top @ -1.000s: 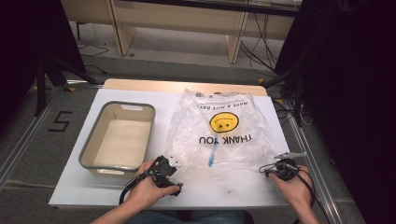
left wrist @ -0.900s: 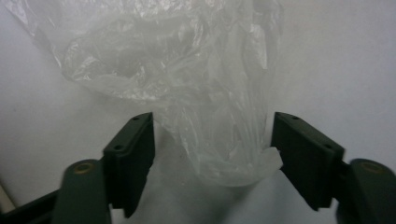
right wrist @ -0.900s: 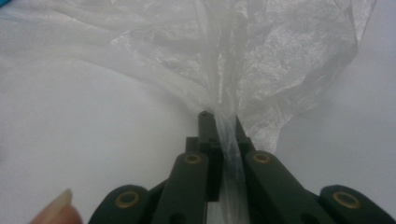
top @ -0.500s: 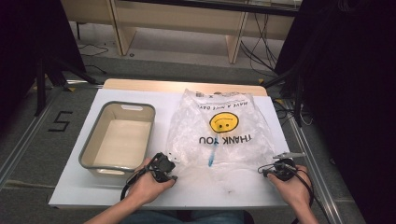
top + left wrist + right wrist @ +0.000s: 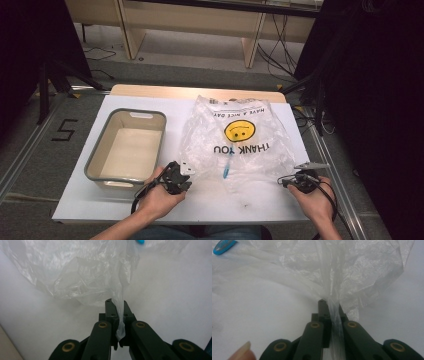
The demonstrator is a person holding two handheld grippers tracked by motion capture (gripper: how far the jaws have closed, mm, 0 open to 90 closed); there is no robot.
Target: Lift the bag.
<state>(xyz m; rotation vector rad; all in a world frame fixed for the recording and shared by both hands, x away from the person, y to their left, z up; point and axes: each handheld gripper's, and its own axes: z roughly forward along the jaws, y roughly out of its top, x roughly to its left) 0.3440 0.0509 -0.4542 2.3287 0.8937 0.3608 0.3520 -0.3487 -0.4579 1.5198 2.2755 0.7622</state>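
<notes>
A clear plastic bag with a yellow smiley and "THANK YOU" print lies on the white table; a blue object shows through its near part. My left gripper sits at the bag's near left corner; its jaws have just been closing and now pinch a strip of the bag. My right gripper is at the near right corner, shut on a gathered fold of the bag. The blue object appears at the upper left of the right gripper view.
A grey-rimmed beige tub stands empty to the left of the bag, close to my left hand. A wooden strip borders the table's far edge. Cables trail from both grippers toward the near edge.
The left gripper has shifted slightly and its jaws have closed onto the bag's near left corner. The right gripper and the bag's bulk have stayed where they were.
</notes>
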